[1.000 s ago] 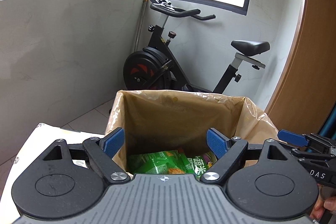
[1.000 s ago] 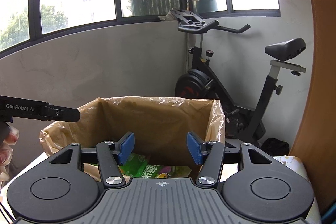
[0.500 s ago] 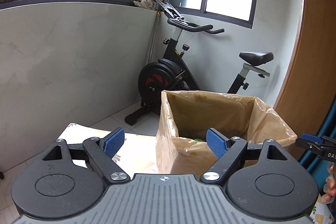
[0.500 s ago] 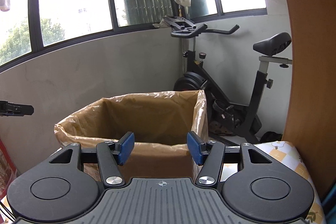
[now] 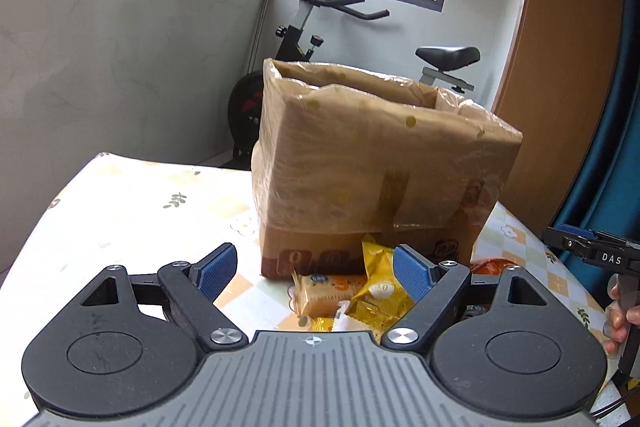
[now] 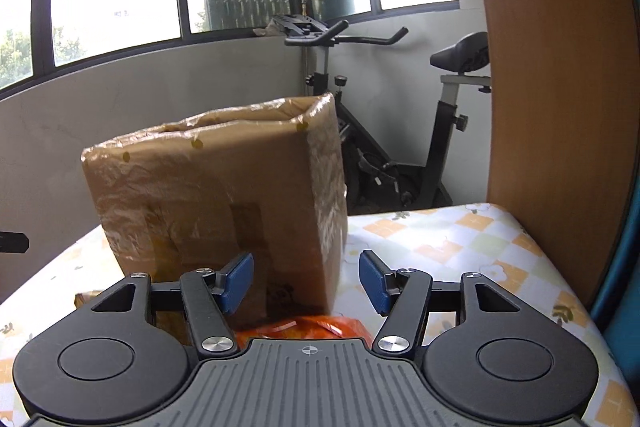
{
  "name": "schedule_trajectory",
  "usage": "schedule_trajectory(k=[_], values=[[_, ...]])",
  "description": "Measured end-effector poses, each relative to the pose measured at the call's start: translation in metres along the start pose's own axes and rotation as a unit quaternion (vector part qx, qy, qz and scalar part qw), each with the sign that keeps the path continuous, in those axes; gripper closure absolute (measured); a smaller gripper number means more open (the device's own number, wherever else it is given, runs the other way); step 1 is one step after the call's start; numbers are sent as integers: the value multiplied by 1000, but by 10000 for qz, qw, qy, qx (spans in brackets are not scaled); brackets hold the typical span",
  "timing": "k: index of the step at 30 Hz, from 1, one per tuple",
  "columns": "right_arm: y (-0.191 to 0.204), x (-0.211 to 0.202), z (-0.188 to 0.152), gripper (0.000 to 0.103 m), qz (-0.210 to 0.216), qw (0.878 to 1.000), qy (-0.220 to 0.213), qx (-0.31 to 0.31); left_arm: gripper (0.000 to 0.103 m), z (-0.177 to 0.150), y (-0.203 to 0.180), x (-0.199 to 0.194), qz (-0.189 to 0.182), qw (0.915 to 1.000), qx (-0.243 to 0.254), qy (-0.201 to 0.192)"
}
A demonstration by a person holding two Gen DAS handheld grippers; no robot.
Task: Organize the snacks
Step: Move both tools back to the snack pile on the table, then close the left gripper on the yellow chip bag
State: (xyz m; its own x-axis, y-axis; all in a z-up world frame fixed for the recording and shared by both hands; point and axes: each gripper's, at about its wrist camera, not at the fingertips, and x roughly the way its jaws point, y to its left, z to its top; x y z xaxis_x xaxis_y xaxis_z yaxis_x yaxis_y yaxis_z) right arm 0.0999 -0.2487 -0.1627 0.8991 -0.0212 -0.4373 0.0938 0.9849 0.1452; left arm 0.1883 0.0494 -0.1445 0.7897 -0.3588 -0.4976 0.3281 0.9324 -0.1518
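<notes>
A cardboard box lined with a clear plastic bag (image 5: pixel 380 163) stands on the table; it also shows in the right wrist view (image 6: pixel 224 203). Its inside is hidden from here. My left gripper (image 5: pixel 314 271) is open and empty, low over the table in front of the box. A yellow snack packet (image 5: pixel 380 291) and a tan biscuit packet (image 5: pixel 324 293) lie between its fingers. My right gripper (image 6: pixel 306 281) is open and empty, just above an orange snack packet (image 6: pixel 304 329) at the box's front right corner. The right gripper also shows in the left wrist view (image 5: pixel 588 251).
The table has a cloth (image 5: pixel 132 203) with yellow checks and flowers. An exercise bike (image 6: pixel 400 131) stands behind the table by the grey wall. A wooden panel (image 6: pixel 552 67) rises at the right, with a blue curtain (image 5: pixel 616 131) beside it.
Both grippers have pulled back from above the box and dropped low in front of it. The box's inside has gone out of sight and loose packets on the table have come into view.
</notes>
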Motion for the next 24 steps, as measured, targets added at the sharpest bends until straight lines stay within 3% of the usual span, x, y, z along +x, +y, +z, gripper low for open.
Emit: schedule_trajectory(k=[9,17,24], values=[[-12,28,-11,46,-195,9992,279,191,16,7,-20,30,-203,9997,-101,43],[-15,50,-36,46,-267,9960,725,441,16,2,-40,72,-446,9977,-143,488],[-20,44,-50,45,-146,9956,719,587,14,-21,-42,93,-455,9954,-70,835]])
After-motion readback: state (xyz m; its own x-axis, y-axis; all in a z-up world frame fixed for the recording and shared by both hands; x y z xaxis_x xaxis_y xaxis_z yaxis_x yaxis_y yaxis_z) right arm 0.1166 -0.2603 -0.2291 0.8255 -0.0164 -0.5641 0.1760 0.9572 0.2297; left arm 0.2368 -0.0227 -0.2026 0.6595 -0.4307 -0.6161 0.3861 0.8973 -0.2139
